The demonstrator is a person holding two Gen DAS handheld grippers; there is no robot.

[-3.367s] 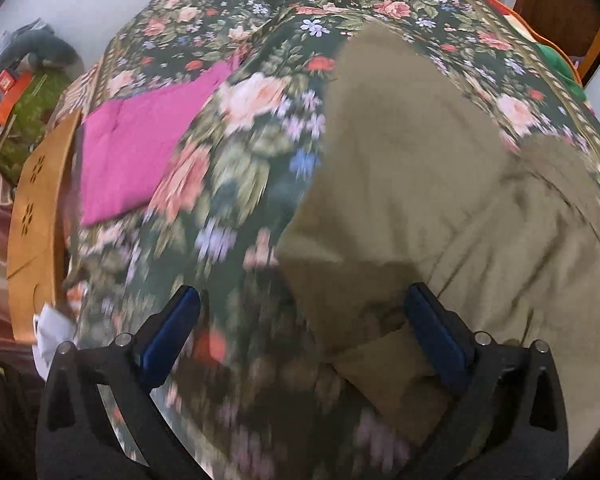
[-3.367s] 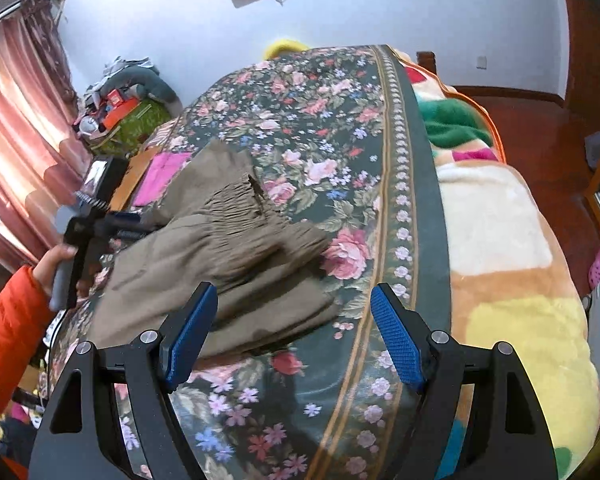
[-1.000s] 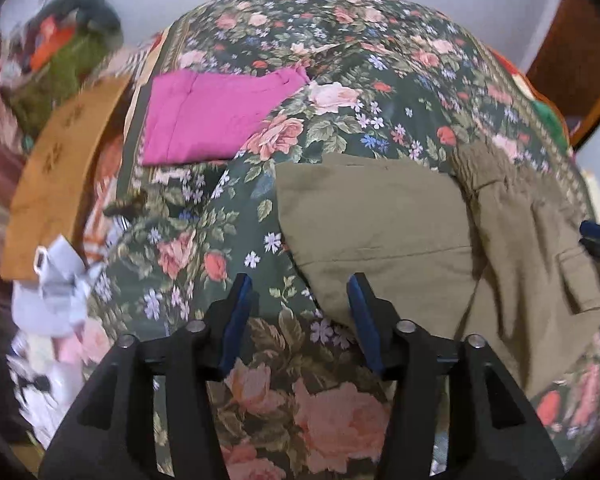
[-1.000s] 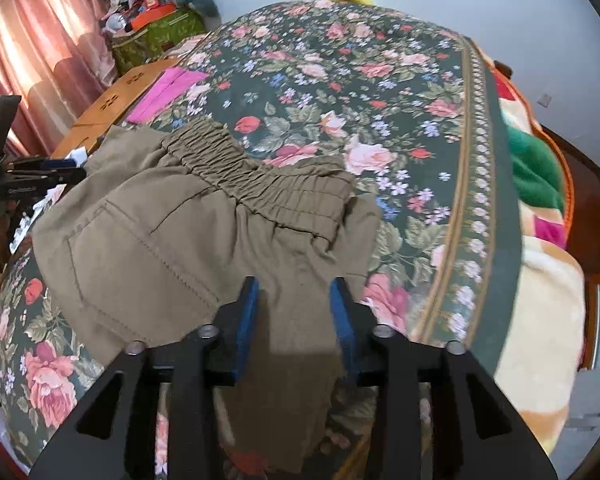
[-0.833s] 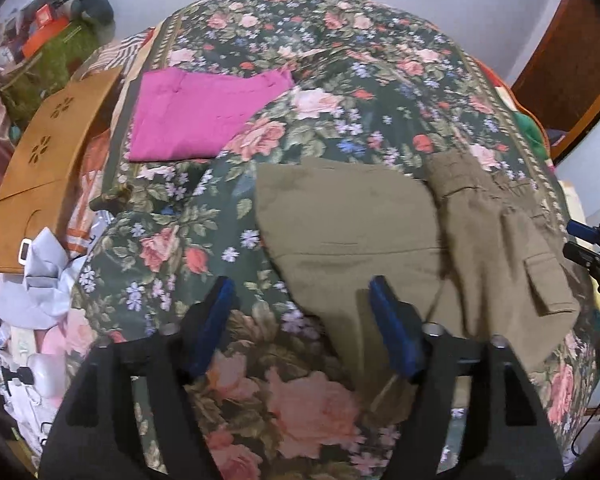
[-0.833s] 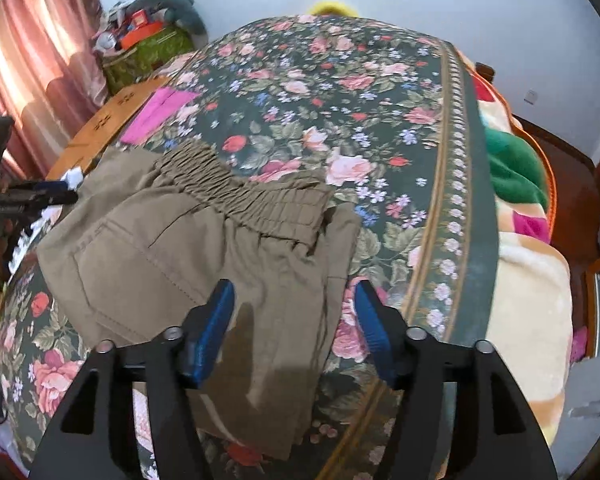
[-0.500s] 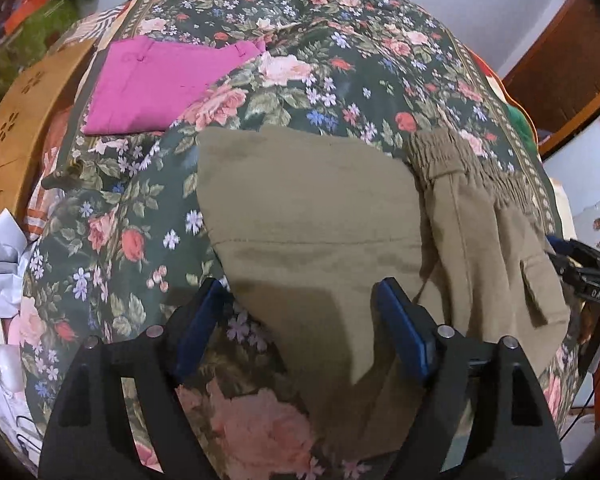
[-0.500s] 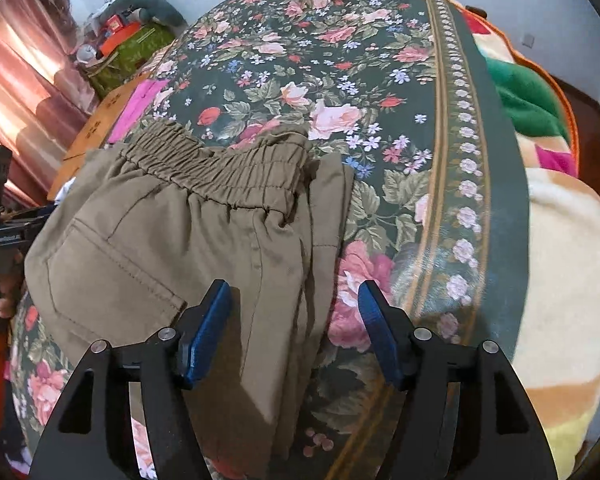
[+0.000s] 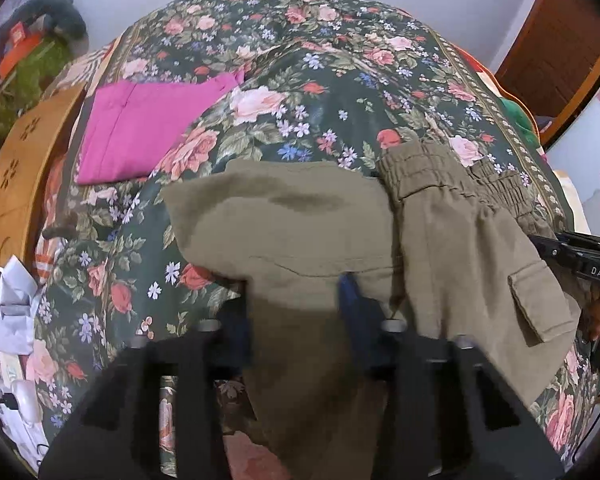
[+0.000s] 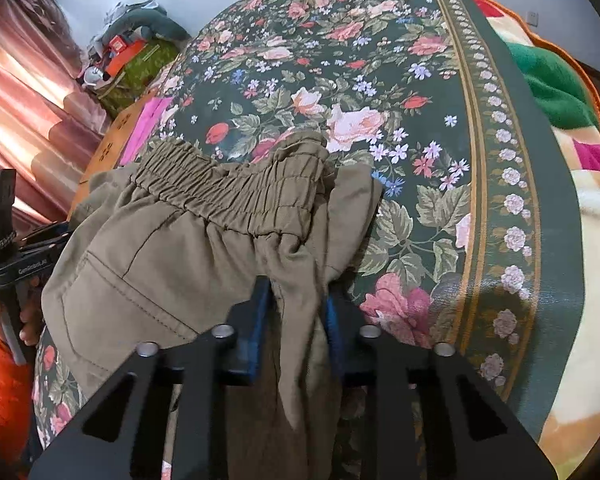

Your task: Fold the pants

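Observation:
Olive pants (image 9: 300, 216) lie folded on the floral bedspread (image 9: 332, 92), elastic waistband (image 10: 228, 192) toward the bed's middle, a flap pocket (image 9: 536, 300) at the right. In the left wrist view my left gripper (image 9: 294, 292) is closing, and the near fold of a pant leg fills the gap between its blue pads. My right gripper (image 10: 296, 300) is closing too, with a bunched ridge of pants fabric (image 10: 180, 256) below the waistband pinched between its pads. The right gripper's body (image 9: 572, 256) shows at the pants' right edge, the left one's (image 10: 20, 264) at their left edge.
A folded pink cloth (image 9: 140, 132) lies on the bed beyond the pants. A wooden board (image 9: 16, 176) and white clutter (image 9: 12, 308) line the left bedside. A multicoloured blanket (image 10: 560, 80) covers the bed's right side. An orange sleeve (image 10: 0, 380) is at the lower left.
Both grippers came down onto the pants. Their jaws stood wide half a second ago and have now narrowed around fabric. The right one has rolled slightly.

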